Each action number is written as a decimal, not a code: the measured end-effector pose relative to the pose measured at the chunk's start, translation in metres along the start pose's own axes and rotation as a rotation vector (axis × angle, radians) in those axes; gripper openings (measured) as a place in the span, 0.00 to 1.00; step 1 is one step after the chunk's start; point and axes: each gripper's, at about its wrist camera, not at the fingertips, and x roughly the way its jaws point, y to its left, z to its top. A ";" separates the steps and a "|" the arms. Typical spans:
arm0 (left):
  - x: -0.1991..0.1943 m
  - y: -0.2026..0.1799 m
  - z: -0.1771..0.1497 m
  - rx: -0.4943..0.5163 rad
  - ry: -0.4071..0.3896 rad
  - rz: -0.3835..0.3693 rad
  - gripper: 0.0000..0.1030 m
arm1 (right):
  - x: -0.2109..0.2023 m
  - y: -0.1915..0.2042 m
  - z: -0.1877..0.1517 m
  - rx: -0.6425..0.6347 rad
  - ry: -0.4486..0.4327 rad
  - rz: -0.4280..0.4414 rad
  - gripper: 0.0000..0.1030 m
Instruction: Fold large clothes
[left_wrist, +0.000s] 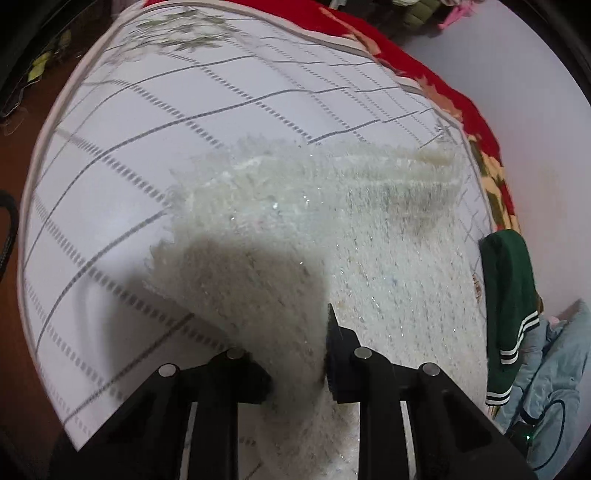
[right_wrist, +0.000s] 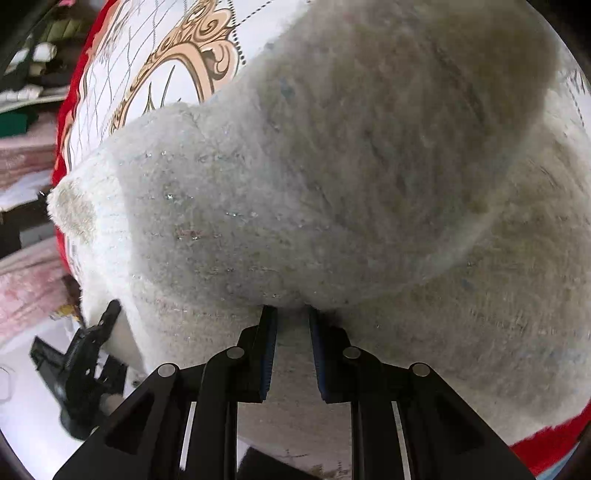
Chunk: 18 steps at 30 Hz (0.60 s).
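Left hand-held gripper (left_wrist: 295, 354) and right hand-held gripper (right_wrist: 293, 354) each pinch the sweater (left_wrist: 295, 221), mid-fold
One layer lifts above the sheet (left_wrist: 129, 147); sweater not yet compact, more folds likely remain

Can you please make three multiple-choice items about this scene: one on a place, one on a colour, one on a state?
1. Where does the green garment lie in the left wrist view?
A. on the right of the fluffy white garment
B. on its left
C. under the left gripper

2. What colour is the blanket along the edge of the grid-patterned sheet?
A. blue
B. red
C. black

3. How do the jaws of the right gripper stand?
A. wide open in free air
C. out of view
B. closed on a fold of the white garment

Key: 1 A, it hangs at the right edge; 2 B, red with flowers; 3 B, fabric sits pinched between them.
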 end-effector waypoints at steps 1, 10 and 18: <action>0.005 -0.004 0.003 0.011 -0.001 -0.013 0.20 | -0.003 -0.004 0.001 0.007 0.009 0.014 0.18; 0.026 -0.025 0.007 0.123 0.038 -0.093 0.63 | -0.021 -0.032 -0.014 0.016 -0.042 0.034 0.20; -0.027 -0.098 -0.002 0.371 -0.145 -0.055 0.14 | 0.002 -0.068 -0.008 0.105 -0.037 0.183 0.07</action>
